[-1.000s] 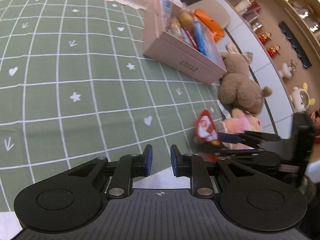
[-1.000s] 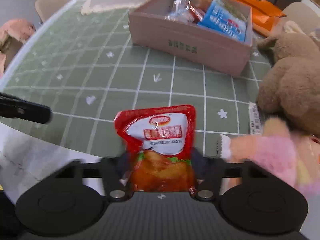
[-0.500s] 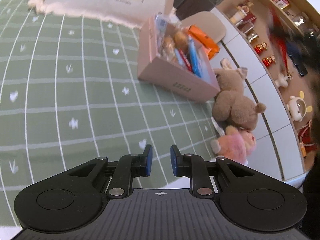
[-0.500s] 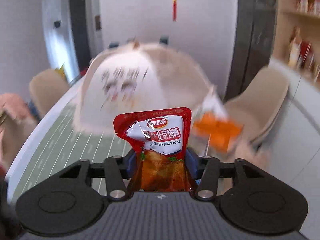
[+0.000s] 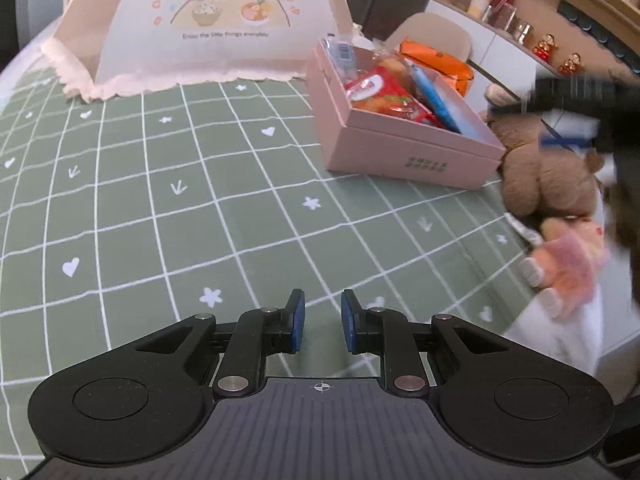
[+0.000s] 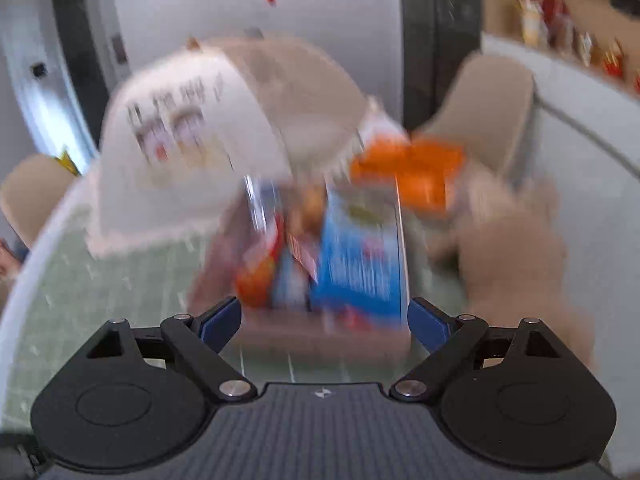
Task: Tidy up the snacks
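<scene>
Right wrist view shows it: the right gripper (image 6: 324, 320), clamped on the red pouch (image 5: 380, 94) a moment ago, spreads its jaws empty over the pink box (image 5: 404, 152) near the table's far right edge, pouch now inside, while the left gripper (image 5: 322, 322) stays clenched on nothing.

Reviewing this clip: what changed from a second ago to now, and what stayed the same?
The right gripper has let go of the red snack pouch: held a second ago, it now lies in the pink box. The jaws are opening with nothing between them, and its view, now blurred, swung up from the table toward the box. The left gripper stays nearly closed and empty. Box, brown teddy bear and pink plush have not moved.
</scene>
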A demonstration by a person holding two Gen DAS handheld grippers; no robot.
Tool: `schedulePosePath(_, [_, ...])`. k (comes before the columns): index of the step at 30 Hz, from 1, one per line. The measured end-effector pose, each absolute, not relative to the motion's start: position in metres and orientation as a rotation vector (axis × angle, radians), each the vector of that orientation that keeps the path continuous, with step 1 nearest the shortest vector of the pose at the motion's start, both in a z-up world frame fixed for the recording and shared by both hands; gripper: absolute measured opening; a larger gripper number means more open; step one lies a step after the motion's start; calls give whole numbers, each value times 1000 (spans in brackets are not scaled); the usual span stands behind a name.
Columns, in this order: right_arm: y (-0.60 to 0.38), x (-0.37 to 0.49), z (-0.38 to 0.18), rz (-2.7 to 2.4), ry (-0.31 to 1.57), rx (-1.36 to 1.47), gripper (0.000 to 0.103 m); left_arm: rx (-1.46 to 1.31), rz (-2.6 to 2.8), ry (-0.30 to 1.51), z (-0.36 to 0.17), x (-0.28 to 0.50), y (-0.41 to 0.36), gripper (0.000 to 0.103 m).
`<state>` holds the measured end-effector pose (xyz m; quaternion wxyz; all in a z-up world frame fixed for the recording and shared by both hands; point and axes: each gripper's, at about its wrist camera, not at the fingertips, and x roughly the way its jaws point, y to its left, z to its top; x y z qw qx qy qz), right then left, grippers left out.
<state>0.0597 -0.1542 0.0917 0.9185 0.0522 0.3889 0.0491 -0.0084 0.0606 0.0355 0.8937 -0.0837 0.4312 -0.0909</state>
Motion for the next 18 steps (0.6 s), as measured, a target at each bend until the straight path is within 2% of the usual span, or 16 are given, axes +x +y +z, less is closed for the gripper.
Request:
schedulePosePath(5, [-128,31,42,56,852,106,91,-116,-198,830,19,-2,56,22])
schedulePosePath(10, [-116,19,16,15,870,99,91,-80,-250,754,12,1,41,23])
schedulePosePath(12, [-110,11,10,-15,840,39,96,-83,-245,717,9,-1,37,23])
schedulePosePath(13, [-109,6,7,-38,817,16,102,-80,-239,701,7,-1,36,23])
schedulePosePath(18, [-121,-8,-1,-39,721,33,103,31,-179,648,4,-10,14,23])
